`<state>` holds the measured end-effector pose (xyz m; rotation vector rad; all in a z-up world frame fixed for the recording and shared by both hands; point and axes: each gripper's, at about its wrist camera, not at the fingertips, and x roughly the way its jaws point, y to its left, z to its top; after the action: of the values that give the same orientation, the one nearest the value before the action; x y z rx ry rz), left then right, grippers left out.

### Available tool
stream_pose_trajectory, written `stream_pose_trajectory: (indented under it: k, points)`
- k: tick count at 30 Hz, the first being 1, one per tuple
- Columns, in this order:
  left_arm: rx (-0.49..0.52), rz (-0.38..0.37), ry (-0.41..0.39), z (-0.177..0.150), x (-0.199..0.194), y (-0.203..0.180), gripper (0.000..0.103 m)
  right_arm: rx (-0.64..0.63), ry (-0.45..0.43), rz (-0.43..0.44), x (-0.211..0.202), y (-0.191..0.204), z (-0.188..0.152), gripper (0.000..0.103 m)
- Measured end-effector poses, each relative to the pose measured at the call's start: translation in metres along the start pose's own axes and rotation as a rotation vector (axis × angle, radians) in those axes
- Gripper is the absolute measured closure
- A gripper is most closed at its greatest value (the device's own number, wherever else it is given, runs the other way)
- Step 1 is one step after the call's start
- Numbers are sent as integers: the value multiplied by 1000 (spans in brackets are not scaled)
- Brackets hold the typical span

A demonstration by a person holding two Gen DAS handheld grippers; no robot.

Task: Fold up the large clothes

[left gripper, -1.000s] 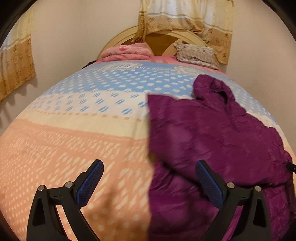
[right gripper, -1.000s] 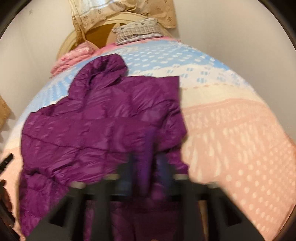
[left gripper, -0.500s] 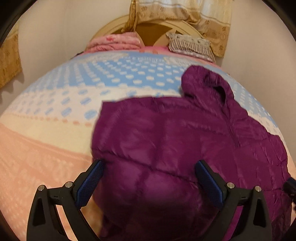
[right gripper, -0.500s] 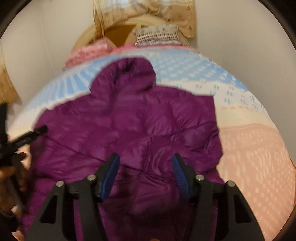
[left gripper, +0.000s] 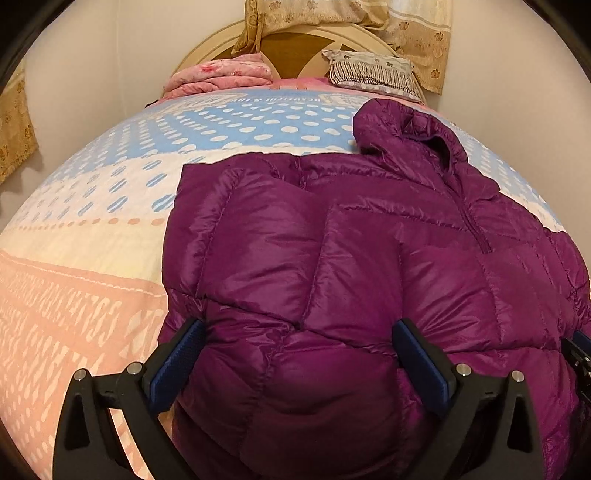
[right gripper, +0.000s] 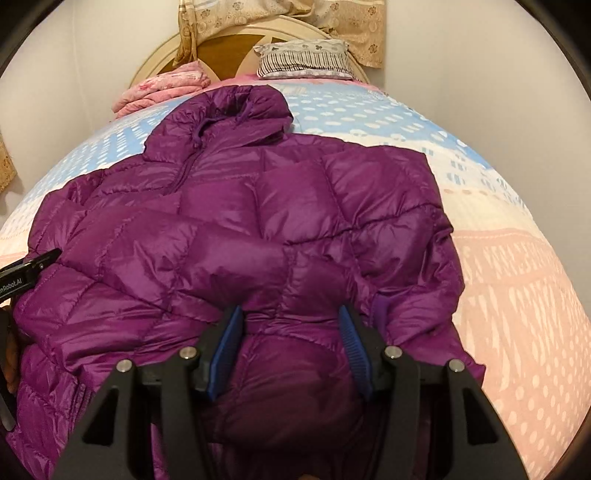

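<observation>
A big purple jacket [left gripper: 369, 266] lies flat on the bed [left gripper: 92, 229], front up, with its hood [left gripper: 406, 129] at 12 o'clock, toward the headboard [left gripper: 295, 48]. In the left view its left edge runs straight from 11 o'clock down to 7 o'clock, and the bed is bare all the way out to 9 o'clock, so there is lots of room there. In the right view the jacket's right edge drops from 1 o'clock to 4 o'clock, with bare pink cover out at 3 o'clock. A pink blanket [left gripper: 221, 74] and a striped pillow [left gripper: 373, 70] sit far off at the top, close to the wall and curtain [left gripper: 354, 14]. The left gripper [left gripper: 299, 345] is wide open, low over the puffy cloth, one finger at the jacket's left edge; its pads do not squeeze it. The right gripper [right gripper: 293, 334] is half open with a bulge of sleeve between its blue pads [right gripper: 227, 347]; its jaws have just been closing, and I cannot tell if they pinch the cloth. The left gripper's side shows at 9 o'clock in the right view. A second ago the left gripper was mostly over bare bed with the jacket off to its right; now the jacket fills its view. Both grippers are lower and nearer the cloth than before.
</observation>
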<state>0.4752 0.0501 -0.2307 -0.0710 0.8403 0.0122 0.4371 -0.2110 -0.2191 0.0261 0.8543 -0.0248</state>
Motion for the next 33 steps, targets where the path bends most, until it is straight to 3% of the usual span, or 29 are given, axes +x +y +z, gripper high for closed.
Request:
stream_pose_trajectory:
  k: [33]
  points:
    - [20, -6, 23, -1, 5, -1, 1, -20, -12, -69, 2, 10, -4, 45]
